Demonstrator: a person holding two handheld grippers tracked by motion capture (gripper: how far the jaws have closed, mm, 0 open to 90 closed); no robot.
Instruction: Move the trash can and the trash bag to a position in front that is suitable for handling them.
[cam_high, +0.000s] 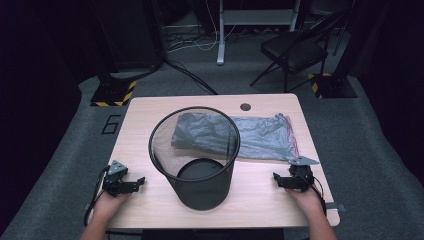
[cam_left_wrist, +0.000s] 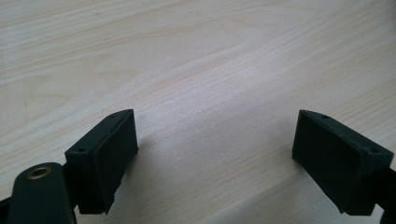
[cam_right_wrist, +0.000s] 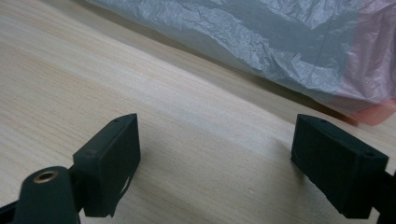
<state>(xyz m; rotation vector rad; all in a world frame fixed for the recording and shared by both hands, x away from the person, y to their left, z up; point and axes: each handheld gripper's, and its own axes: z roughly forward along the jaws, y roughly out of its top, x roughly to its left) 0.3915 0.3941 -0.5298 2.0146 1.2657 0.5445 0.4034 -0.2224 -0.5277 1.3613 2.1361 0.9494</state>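
Black mesh bin (cam_high: 195, 162) upright mid-table (cam_high: 145, 107); grey plastic bag (cam_high: 260, 137) flat behind it, reaching toward the right edge; left gripper (cam_high: 141, 181) resting left of bin, jaws apart, empty; right gripper (cam_high: 276, 178) near the bag's front corner, jaws apart, empty.

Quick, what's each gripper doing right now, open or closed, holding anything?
Left gripper: open, nothing between its jaws, bare table ahead.
Right gripper: open, empty, facing the grey plastic bag.
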